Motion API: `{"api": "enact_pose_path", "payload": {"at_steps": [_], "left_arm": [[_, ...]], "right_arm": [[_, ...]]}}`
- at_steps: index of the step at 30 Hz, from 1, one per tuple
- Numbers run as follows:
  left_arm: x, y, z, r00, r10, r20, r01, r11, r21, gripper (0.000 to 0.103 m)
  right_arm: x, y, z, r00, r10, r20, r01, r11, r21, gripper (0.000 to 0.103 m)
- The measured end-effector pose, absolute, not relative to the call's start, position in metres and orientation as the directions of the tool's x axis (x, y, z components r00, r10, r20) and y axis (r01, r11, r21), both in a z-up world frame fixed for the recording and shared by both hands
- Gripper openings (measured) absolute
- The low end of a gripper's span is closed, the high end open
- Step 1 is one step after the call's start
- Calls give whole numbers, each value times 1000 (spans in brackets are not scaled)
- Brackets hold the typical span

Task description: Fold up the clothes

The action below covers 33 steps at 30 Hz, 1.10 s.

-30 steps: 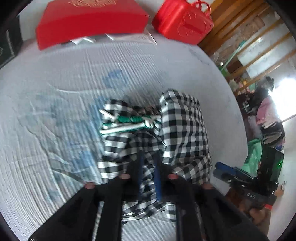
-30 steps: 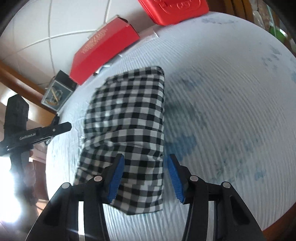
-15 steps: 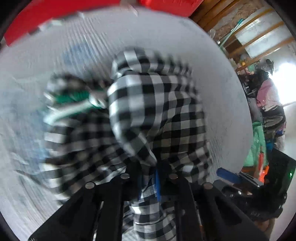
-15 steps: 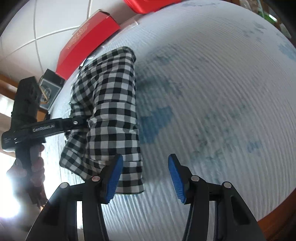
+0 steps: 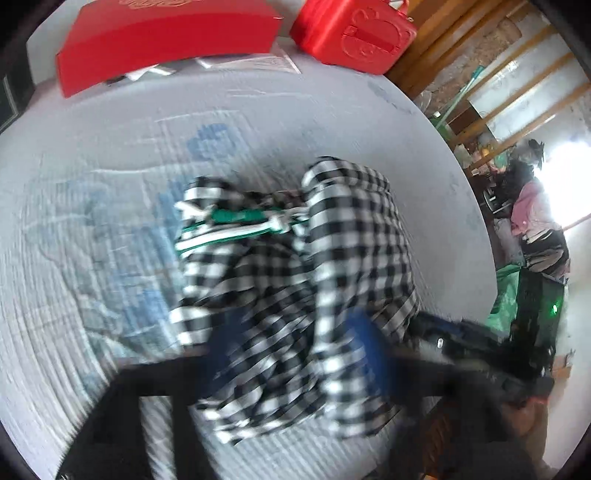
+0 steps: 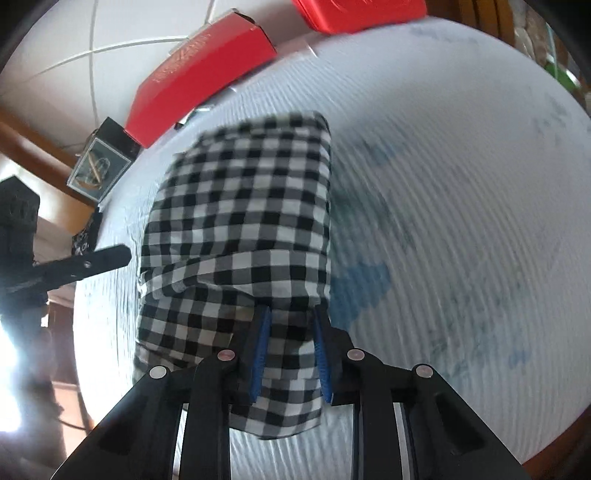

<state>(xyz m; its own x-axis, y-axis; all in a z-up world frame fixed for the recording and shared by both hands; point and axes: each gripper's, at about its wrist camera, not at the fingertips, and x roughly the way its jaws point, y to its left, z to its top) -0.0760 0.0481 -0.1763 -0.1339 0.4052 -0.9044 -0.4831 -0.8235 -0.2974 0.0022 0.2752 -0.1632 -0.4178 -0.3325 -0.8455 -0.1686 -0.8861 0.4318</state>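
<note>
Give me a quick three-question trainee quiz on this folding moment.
1. True or false: the right gripper has its jaws closed on the checked garment.
2. The drawstring in the left wrist view is: A red, B green and white, C yellow.
3. How many red containers sit beyond the garment in the left wrist view?

Key: 1 true. 2 B. 3 two, the flat box and the handled case.

Soft daylight fills the room; a blown-out glare burns at one side of each view. Motion blur smears the left gripper (image 5: pixel 295 354) badly, and fisheye bending darkens the corners.
</note>
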Motion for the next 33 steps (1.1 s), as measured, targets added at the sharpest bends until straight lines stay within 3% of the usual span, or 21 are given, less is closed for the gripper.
{"api": "enact_pose_path", "payload": {"at_steps": [1,6,8,9,10,12,18,23,28,33], "left_arm": [[-74,55,-176,-144,419,-897,-493,-816,-302,96],[-80,87,-203,-96,391,-915,-492,-818,-298,96],[-86,97,-221,-33,389,-921,-472,-818,-328,68],[-87,100,-233,23,397,-917,-450,-815,-364,31],[-88,104,-241,63,402,-914,-432,-814,-388,15],[-83,105,-227,10,380,-925,-469,-815,-340,9],[-74,57,-156,-181,315,-932,-518,-836,-183,8],[-88,18,-168,-205,222,-953,-436,-893,-114,8],[-87,-2,-192,-147,247,-958,-400,-900,-171,8],[-86,5,-173,-154,358,-921,-409,-871,-271,8]], "right_arm": [[6,278,-164,-427,-334,-841,-178,-880,440,34],[31,298,-171,-437,-331,-837,-217,-864,455,34],[38,300,-176,-429,-338,-838,-217,-862,458,34],[41,300,-179,-425,-345,-837,-218,-858,465,34],[43,300,-181,-423,-350,-836,-219,-856,469,34],[45,298,-179,-427,-353,-833,-214,-855,472,34],[36,283,-141,-490,-376,-786,-109,-869,483,34],[7,256,-130,-490,-413,-768,-15,-876,481,27],[-33,219,-156,-417,-382,-824,25,-912,410,23],[-46,200,-183,-351,-461,-815,60,-880,472,23]]}}
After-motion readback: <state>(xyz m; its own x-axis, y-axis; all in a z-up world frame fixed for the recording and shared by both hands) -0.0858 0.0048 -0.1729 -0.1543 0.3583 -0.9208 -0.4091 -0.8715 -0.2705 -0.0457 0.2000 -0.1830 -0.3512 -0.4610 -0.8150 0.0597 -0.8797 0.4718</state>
